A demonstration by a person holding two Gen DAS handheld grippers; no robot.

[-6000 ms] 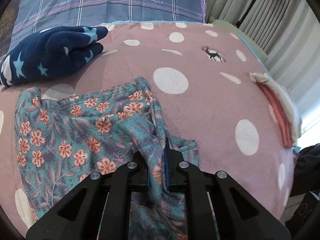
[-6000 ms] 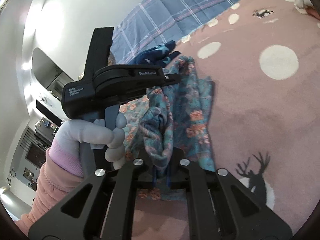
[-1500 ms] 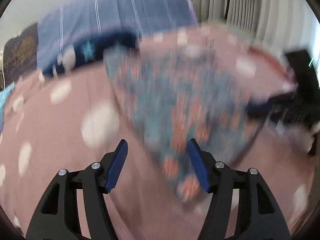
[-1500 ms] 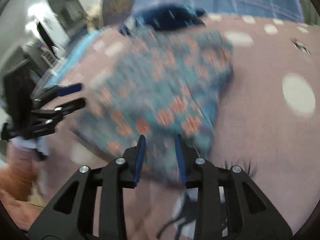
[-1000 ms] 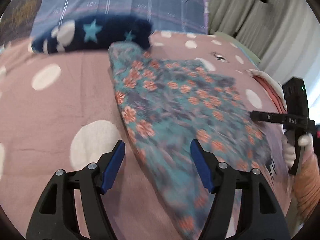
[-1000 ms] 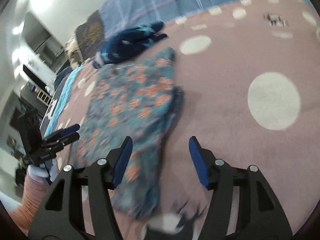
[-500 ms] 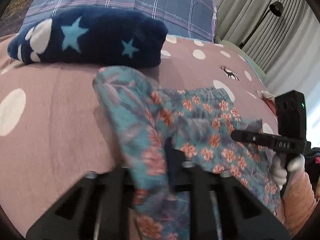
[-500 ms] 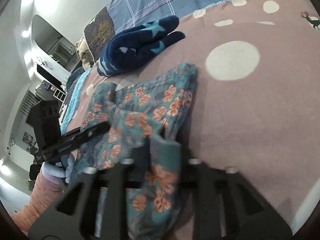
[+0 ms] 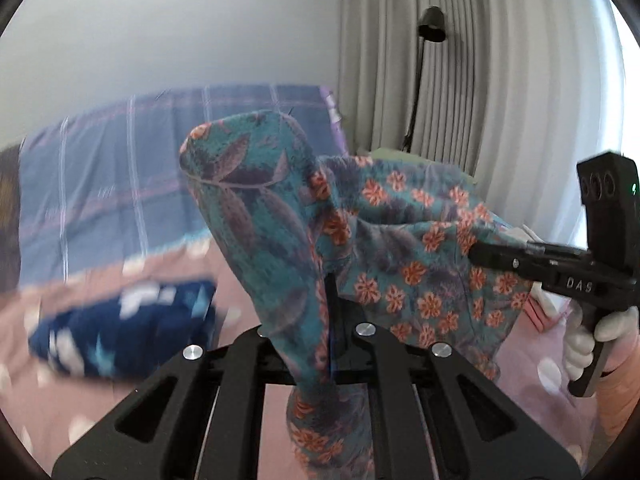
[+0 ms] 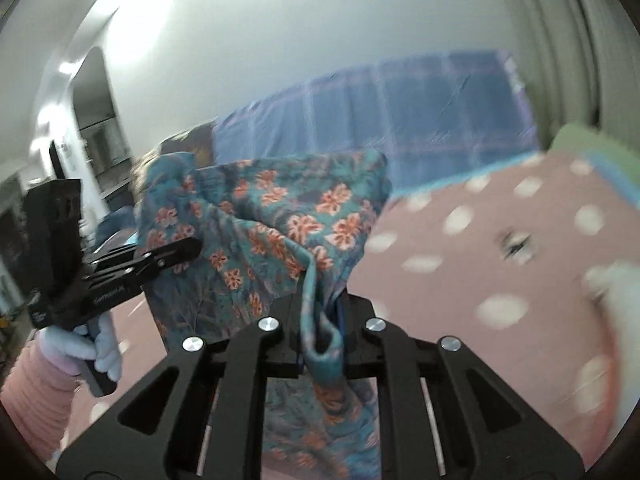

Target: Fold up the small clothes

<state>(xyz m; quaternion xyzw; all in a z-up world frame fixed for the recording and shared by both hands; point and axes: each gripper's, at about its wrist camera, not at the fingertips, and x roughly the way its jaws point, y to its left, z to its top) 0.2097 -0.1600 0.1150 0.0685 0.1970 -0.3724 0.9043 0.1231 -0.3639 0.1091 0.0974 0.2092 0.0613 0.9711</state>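
Observation:
A teal garment with orange flowers (image 9: 384, 240) hangs in the air between both grippers, above the pink dotted bed cover (image 10: 500, 264). My left gripper (image 9: 330, 312) is shut on one edge of it. My right gripper (image 10: 320, 320) is shut on the other edge (image 10: 280, 232). In the left wrist view the right gripper (image 9: 472, 254) shows at the right, gripping the cloth. In the right wrist view the left gripper (image 10: 196, 246) shows at the left, doing the same.
A dark blue star-patterned garment (image 9: 120, 328) lies on the bed at the left. A blue plaid pillow (image 9: 120, 192) stands at the head of the bed. Grey curtains (image 9: 500, 80) and a black floor lamp (image 9: 430, 28) are behind. A pink and white item (image 9: 540, 308) lies at the right.
Both grippers have closed on the floral garment's edges and lifted it off the bed. The views have tilted up toward the wall and curtains.

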